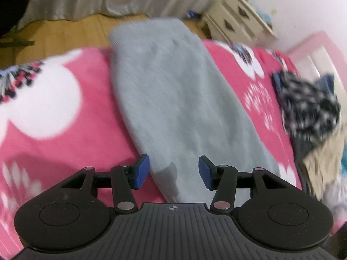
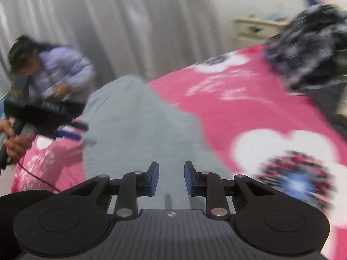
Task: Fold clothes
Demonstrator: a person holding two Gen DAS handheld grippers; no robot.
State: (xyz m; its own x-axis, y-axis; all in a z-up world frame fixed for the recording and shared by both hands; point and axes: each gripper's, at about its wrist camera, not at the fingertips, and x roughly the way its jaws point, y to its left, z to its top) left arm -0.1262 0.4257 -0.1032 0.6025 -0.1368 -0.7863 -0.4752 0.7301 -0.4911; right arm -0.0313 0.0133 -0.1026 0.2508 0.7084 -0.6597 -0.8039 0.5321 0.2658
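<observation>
Grey garment [image 1: 173, 99] lies as a long narrow strip on the pink floral blanket [image 1: 65, 147], seemingly folded lengthwise. Left gripper [image 1: 174, 171] and right gripper [image 2: 171, 178] hover spread, empty; crosswise fold likely remains.

**Motion blur and cropped edges hide much of the scene**

Both views are smeared. The black-and-white patterned clothes heap [image 1: 308, 106] at the right is too blurred to sort into garments. The long grey knit garment [image 1: 173, 99] has its near end hidden behind the tongs' body. In the right wrist view, a hand [image 2: 13, 138] is cut off by the left edge.
</observation>
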